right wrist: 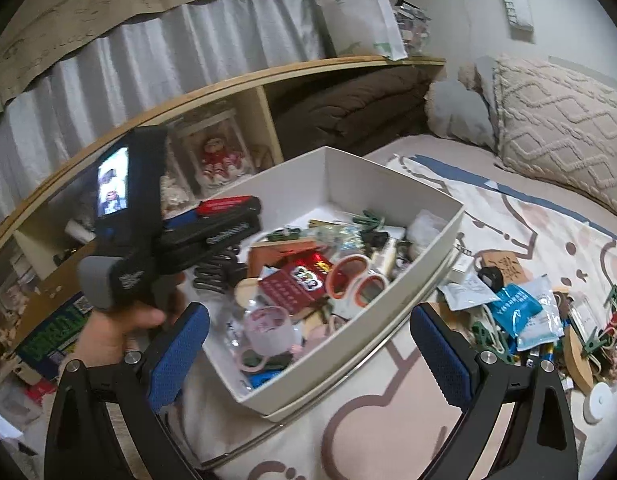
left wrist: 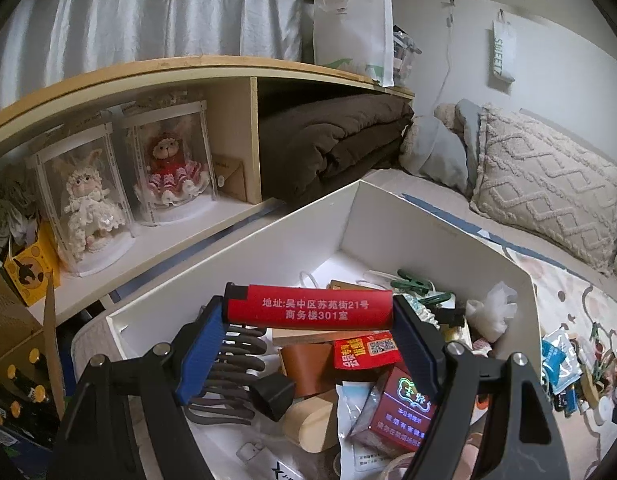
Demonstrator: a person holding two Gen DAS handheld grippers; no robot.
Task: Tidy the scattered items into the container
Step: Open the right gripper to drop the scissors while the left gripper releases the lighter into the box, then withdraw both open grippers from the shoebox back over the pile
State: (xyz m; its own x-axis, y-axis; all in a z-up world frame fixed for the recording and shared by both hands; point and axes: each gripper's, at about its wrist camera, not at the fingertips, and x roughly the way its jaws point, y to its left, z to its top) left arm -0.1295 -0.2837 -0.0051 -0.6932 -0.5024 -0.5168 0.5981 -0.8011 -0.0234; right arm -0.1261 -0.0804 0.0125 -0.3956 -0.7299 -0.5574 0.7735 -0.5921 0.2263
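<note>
We see the left gripper [left wrist: 310, 322] pinching a red lighter [left wrist: 308, 306] endwise, its tip hidden, above the crowded white box [left wrist: 236, 252], while the right gripper [right wrist: 308, 354] stands spread and empty.

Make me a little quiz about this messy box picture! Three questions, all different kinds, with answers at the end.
1. True or false: the left tongs hold a red lighter above the white box.
2. Pick one. The right tongs are: A) gripping a cup, B) open with nothing gripped, C) shut on a clip.
3. Fill the gap: loose things, like the blue packet, lie on the bed to the ___ of the box in the right wrist view.

Key: 1 true. 2 B. 3 right.
</note>
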